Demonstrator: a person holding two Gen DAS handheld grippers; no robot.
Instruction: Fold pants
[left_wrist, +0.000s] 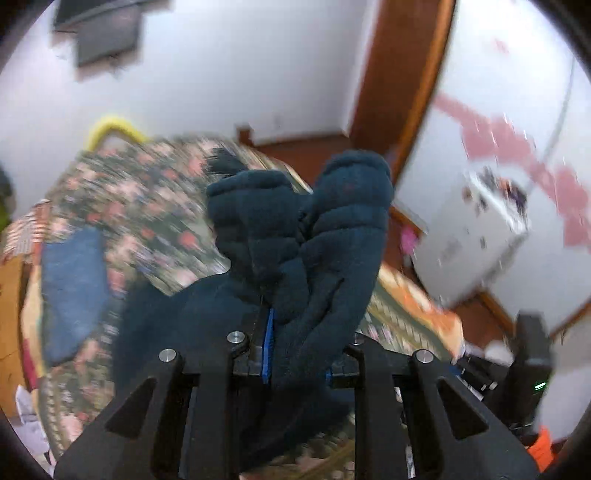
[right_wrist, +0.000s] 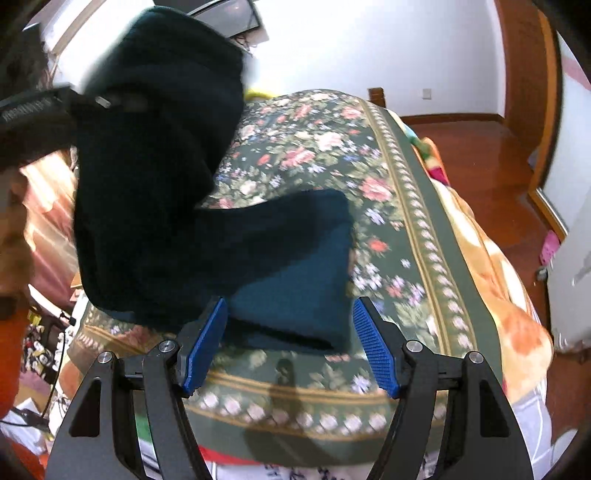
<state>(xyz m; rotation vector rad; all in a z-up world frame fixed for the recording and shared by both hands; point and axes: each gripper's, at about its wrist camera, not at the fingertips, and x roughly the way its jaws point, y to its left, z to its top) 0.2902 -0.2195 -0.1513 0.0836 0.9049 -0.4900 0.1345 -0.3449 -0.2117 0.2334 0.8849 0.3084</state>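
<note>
Left gripper (left_wrist: 295, 343) clamped bunched dark teal fleece pants (left_wrist: 314, 229), apparently above floral bedspread (right_wrist: 369, 155); right gripper (right_wrist: 291, 343) stood apart, empty.

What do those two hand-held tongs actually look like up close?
Both tongs, left and right, are flat black frames with triangular cut-outs and round silver bolts at the joints. Their fingers carry bright blue pads with a fine ribbed texture. In the left view, the right tongs' black body shows a small green light.
</note>
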